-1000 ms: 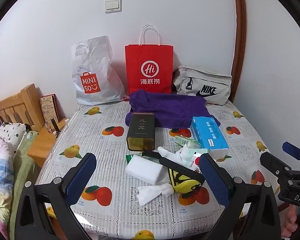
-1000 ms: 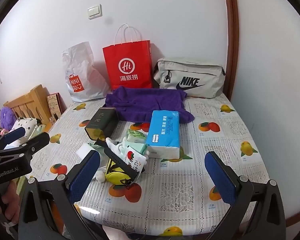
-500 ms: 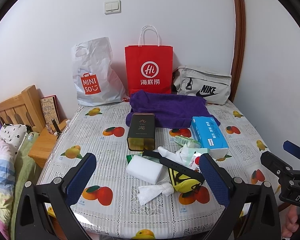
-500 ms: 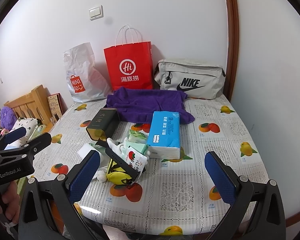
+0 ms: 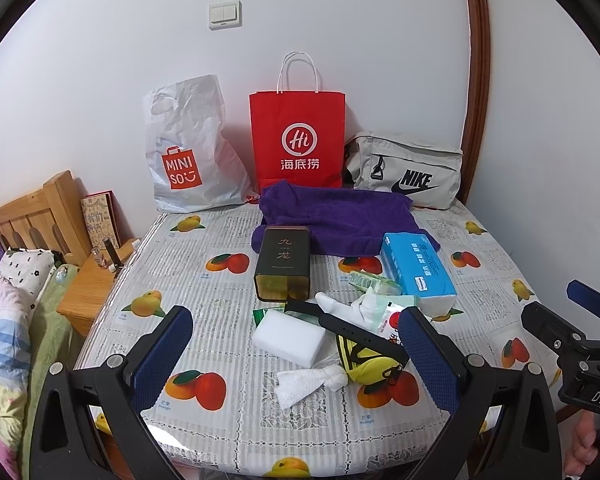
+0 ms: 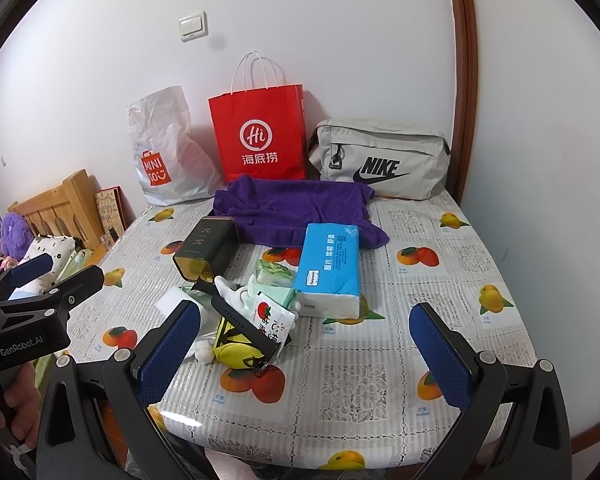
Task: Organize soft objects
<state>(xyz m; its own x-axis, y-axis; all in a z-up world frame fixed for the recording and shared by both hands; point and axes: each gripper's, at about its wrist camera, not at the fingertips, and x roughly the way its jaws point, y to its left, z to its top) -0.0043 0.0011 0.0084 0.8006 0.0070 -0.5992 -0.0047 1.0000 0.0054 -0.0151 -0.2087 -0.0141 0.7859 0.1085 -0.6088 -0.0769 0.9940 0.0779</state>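
Both our left tongs (image 5: 300, 344) and right tongs (image 6: 306, 348) stand wide and empty over the table (image 6: 380, 392). The purple towel (image 5: 336, 216) lies at the back by the red bag (image 5: 298, 136): light and limp, we judge, best pinched at a fold. Only the right view shows our hand (image 6: 10, 408) holding the left handle

The table (image 5: 220, 280) wears a glossy plastic cover; the towel (image 5: 340, 216) is nappy purple cloth; the tin (image 5: 283, 264) dark matt metal; the red bag (image 5: 298, 136) smooth paper; the white bag (image 5: 188, 148) crinkled plastic; the headboard (image 5: 32, 216) varnished wood.
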